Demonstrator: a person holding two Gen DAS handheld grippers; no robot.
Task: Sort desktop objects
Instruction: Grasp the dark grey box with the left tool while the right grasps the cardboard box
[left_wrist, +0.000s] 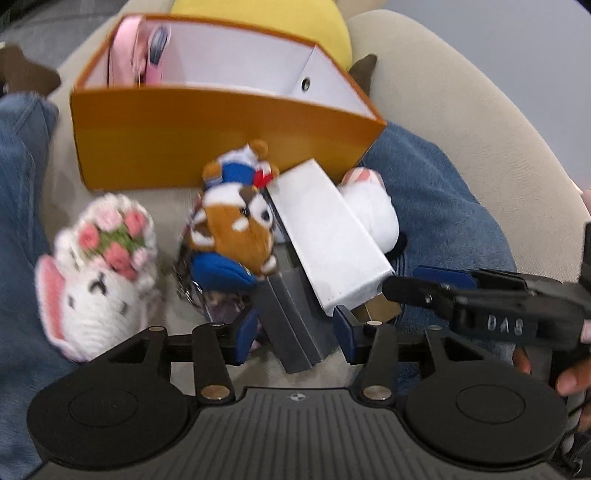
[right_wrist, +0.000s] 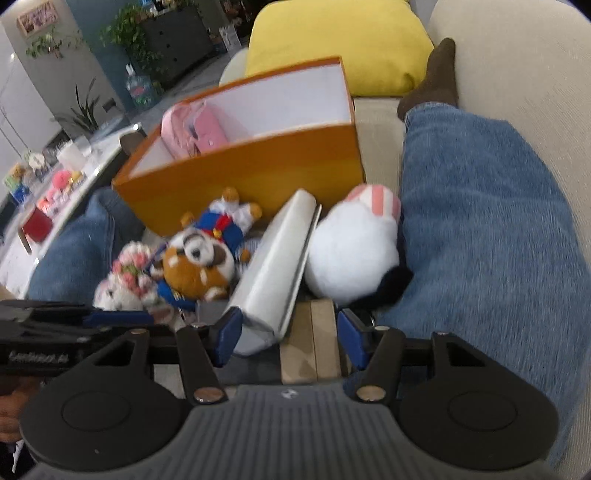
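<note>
An orange box (left_wrist: 207, 144) with white walls stands on the beige sofa and holds a pink item (left_wrist: 129, 51). In front of it lie a white crochet bunny (left_wrist: 99, 288) with pink flowers, a brown plush (left_wrist: 236, 229), a small bear in blue (left_wrist: 236, 166), a long white carton (left_wrist: 328, 236), a grey box (left_wrist: 291, 325) and a white plush (right_wrist: 351, 254). My left gripper (left_wrist: 295, 339) is open astride the grey box's near end. My right gripper (right_wrist: 290, 338) is open, with the white carton (right_wrist: 273, 262) and a brown box (right_wrist: 310, 343) between its pads.
A person's jeans legs (right_wrist: 480, 229) flank the pile, with a brown sock (right_wrist: 436, 77) beyond. A yellow cushion (right_wrist: 340, 40) sits behind the orange box (right_wrist: 258, 173). A low table (right_wrist: 55, 192) with small items stands at far left. A hand (left_wrist: 569, 376) holds the right gripper (left_wrist: 410, 282).
</note>
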